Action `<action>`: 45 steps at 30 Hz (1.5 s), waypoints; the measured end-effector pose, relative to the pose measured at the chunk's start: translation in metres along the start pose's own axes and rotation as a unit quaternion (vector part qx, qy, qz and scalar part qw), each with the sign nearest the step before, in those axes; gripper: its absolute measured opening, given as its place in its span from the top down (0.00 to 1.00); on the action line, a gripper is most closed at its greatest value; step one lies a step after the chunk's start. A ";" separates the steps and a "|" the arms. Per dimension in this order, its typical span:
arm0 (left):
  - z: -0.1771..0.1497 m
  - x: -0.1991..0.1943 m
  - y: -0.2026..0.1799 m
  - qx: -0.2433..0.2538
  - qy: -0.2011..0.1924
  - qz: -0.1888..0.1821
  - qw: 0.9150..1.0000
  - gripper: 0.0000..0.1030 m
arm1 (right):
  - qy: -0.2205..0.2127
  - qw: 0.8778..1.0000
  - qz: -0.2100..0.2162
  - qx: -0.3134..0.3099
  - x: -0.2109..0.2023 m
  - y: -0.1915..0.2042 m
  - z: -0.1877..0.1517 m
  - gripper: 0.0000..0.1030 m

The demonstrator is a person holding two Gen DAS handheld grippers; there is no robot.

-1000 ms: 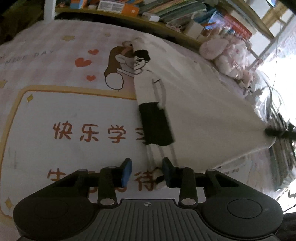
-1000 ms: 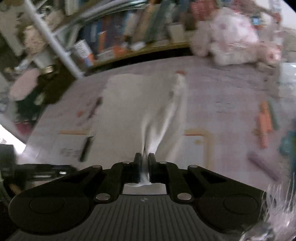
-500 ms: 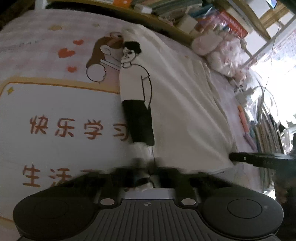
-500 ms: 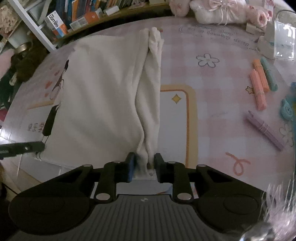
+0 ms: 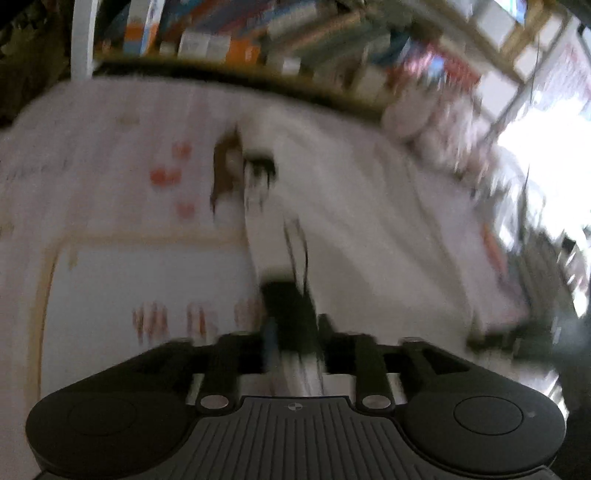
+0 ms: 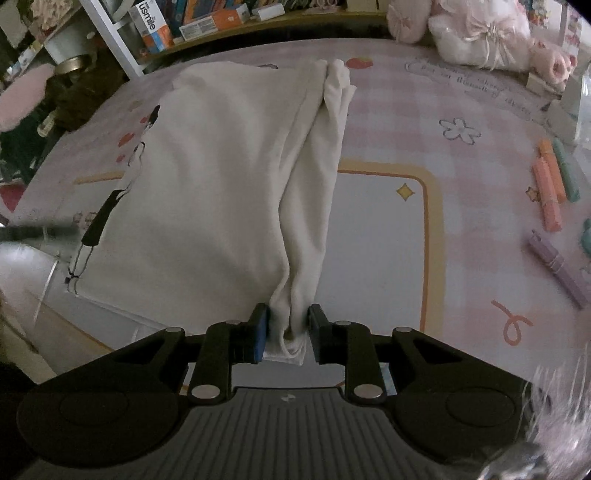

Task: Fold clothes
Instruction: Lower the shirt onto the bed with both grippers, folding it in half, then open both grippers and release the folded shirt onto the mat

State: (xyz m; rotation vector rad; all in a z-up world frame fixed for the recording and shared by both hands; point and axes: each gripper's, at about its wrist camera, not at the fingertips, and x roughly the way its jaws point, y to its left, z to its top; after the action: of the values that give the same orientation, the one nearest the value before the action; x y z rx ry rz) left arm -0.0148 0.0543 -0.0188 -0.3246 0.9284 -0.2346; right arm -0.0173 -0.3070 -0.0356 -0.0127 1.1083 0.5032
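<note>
Pink printed mat [image 6: 461,229]: cream garment [image 6: 207,192] looks light, limp. Grip the bunched hem. Right gripper [image 6: 287,332] straddles it, unpinched; left gripper [image 5: 293,341] jaws opening around the printed edge.

"usmile" on a white box [image 6: 151,24] on the shelf [image 6: 258,27].

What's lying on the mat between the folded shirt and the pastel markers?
Nothing: bare mat separates the shirt from the markers, per the right wrist view.

Black tongs [image 6: 286,326] with blue pads, silver screws, ribbed grey housing.
</note>
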 end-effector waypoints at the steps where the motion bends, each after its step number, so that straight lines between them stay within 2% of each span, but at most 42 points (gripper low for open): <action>1: 0.015 0.005 0.007 -0.007 -0.012 -0.008 1.000 0.57 | -0.001 1.000 -0.005 -0.003 0.000 0.002 0.000 0.78; 4: 0.059 0.031 0.029 -0.019 -0.028 -0.019 0.999 0.54 | 0.001 1.000 -0.019 -0.004 0.003 0.008 0.001 0.78; 8: 0.111 0.082 0.054 -0.042 -0.022 -0.020 0.999 0.54 | 0.002 0.999 -0.035 0.016 0.005 0.011 0.004 0.78; 13: 0.143 0.128 0.075 -0.074 -0.017 -0.040 0.996 0.55 | -0.005 0.997 -0.062 0.035 0.007 0.019 0.002 0.78; 16: 0.153 0.144 0.081 -0.083 -0.020 -0.063 0.994 0.62 | -0.006 0.996 -0.071 0.052 0.007 0.020 0.002 0.77; 17: 0.154 0.144 0.079 -0.073 -0.032 -0.072 0.994 0.84 | -0.006 0.996 -0.074 0.057 0.007 0.020 0.002 0.77; 18: 0.156 0.138 0.074 -0.052 -0.052 -0.083 0.994 0.88 | -0.007 0.995 -0.078 0.063 0.007 0.021 0.002 0.77; 19: 0.155 0.130 0.066 -0.019 -0.077 -0.091 0.993 0.88 | -0.007 0.994 -0.081 0.068 0.008 0.021 0.002 0.77; 21: 0.150 0.116 0.045 0.070 -0.125 -0.093 0.985 0.88 | -0.008 0.993 -0.089 0.081 0.008 0.023 0.001 0.77; 23: 0.147 0.124 0.036 0.119 -0.118 -0.067 0.984 0.86 | -0.010 0.991 -0.096 0.097 0.008 0.025 0.000 0.77; 24: 0.150 0.136 0.041 0.108 -0.092 -0.051 0.989 0.84 | -0.011 0.990 -0.100 0.102 0.008 0.026 0.000 0.77; 26: 0.156 0.151 0.059 0.056 -0.060 -0.045 0.996 0.69 | -0.010 0.988 -0.107 0.107 0.008 0.028 0.001 0.77; 27: 0.159 0.151 0.068 0.022 -0.055 -0.054 0.997 0.69 | -0.009 0.988 -0.110 0.109 0.008 0.029 0.001 0.77; 28: 0.161 0.148 0.077 -0.011 -0.054 -0.066 0.996 0.67 | -0.008 0.987 -0.114 0.110 0.008 0.030 0.001 0.77; 31: 0.154 0.122 0.092 -0.067 -0.082 -0.084 0.991 0.43 | -0.008 0.987 -0.119 0.109 0.009 0.033 0.002 0.77; 33: 0.141 0.108 0.098 -0.081 -0.084 -0.098 0.988 0.43 | -0.010 0.987 -0.120 0.109 0.009 0.033 0.001 0.77; 36: 0.117 0.098 0.095 -0.097 -0.057 -0.114 0.987 0.46 | -0.018 0.987 -0.117 0.110 0.009 0.032 -0.002 0.77; 39: 0.097 0.098 0.083 -0.091 -0.033 -0.115 0.989 0.47 | -0.026 0.988 -0.108 0.107 0.008 0.029 -0.004 0.76; 40: 0.092 0.100 0.080 -0.096 -0.026 -0.114 0.989 0.51 | -0.028 0.989 -0.105 0.105 0.007 0.029 -0.006 0.76; 43: 0.082 0.111 0.075 -0.124 -0.004 -0.107 0.986 0.85 | -0.034 0.989 -0.100 0.099 0.005 0.028 -0.008 0.76; 44: 0.080 0.107 0.068 -0.114 -0.012 -0.098 0.989 0.95 | -0.037 0.989 -0.099 0.100 0.005 0.028 -0.009 0.76; 45: 0.080 0.099 0.058 -0.084 -0.028 -0.088 0.992 0.97 | -0.040 0.989 -0.099 0.100 0.005 0.028 -0.010 0.76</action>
State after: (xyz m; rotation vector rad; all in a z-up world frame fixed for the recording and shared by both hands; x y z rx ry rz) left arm 0.1111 0.0887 -0.0693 -0.5684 0.8671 -0.3087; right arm -0.0350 -0.2829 -0.0379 0.0719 1.0619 0.2118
